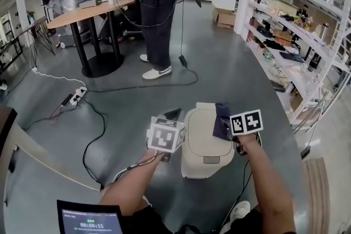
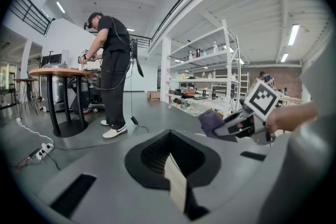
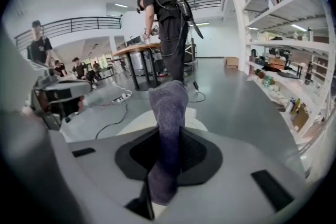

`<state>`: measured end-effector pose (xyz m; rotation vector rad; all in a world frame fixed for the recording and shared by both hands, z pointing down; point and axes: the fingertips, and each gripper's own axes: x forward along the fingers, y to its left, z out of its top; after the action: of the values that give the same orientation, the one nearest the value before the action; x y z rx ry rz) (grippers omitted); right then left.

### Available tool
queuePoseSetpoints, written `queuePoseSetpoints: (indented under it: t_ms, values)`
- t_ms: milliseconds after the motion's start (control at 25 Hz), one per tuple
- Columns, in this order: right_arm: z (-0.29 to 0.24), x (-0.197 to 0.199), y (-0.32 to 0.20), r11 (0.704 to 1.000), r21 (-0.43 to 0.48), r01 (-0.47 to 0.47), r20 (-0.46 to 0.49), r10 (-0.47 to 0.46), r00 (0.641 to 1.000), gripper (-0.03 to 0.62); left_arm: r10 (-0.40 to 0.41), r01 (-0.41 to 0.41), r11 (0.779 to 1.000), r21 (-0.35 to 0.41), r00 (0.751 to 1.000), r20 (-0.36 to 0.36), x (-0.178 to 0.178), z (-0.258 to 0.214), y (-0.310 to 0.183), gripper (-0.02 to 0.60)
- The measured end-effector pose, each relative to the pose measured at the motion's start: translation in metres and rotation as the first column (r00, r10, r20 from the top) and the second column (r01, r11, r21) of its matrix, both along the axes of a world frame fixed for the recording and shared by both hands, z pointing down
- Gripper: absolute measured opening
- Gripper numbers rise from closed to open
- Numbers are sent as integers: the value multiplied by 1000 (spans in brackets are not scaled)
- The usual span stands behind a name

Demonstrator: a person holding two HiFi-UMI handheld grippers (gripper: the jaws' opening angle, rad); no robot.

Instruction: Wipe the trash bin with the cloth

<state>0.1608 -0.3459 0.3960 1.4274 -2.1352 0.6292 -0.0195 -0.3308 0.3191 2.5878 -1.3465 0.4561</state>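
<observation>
A white lidded trash bin (image 1: 204,145) stands on the grey floor just in front of me. My right gripper (image 1: 227,130) is shut on a dark purple cloth (image 1: 222,119), held over the right side of the bin's lid. In the right gripper view the cloth (image 3: 167,134) sticks up between the jaws, with the bin (image 3: 131,124) pale behind it. My left gripper (image 1: 173,114) hovers at the bin's left side. Its jaws stand shut with nothing in them (image 2: 181,186). The left gripper view shows the cloth (image 2: 210,122) in the other gripper.
A person (image 1: 156,8) stands at a round wooden table (image 1: 90,11) farther back. Black cables (image 1: 93,118) and a power strip (image 1: 77,97) lie on the floor to the left. White shelves (image 1: 296,35) full of items line the right side. A cardboard box (image 1: 224,17) sits far back.
</observation>
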Motion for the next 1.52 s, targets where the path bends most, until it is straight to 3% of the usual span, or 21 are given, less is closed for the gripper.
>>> queuePoseSetpoints:
  t_ms: [120,200,360,520,720,1160,1400,1520]
  values:
    - [-18,-49,15,990,-19,143,86,-141,986,75,10,-10,1000,15,1000,8,1,-3,4,-3]
    - [-23,-73,24,982,-40,185,114,-180,977,75,17,-17,1000,20,1000,4,2,-7,9,-3]
    - [-15,-103,37,968,-105,226,112,-215,970,75,8,-8,1000,21,1000,2,-3,-12,18,-3]
    - [6,-114,37,955,-167,244,90,-231,969,75,-13,12,1000,22,1000,4,-12,-10,15,-3]
    - [33,-128,38,935,-229,271,128,-247,961,75,-41,41,999,1,999,19,-30,1,13,-2]
    - [46,-110,39,929,-268,255,-33,-274,961,75,-25,25,1000,-2,999,32,-30,1,18,-2]
    - [45,-63,50,937,-281,209,-71,-238,969,75,-4,5,1000,21,1000,-27,-29,-20,25,-2]
    - [46,-36,56,954,-239,179,-49,-196,979,75,-1,3,999,38,999,-44,-27,-28,29,-2]
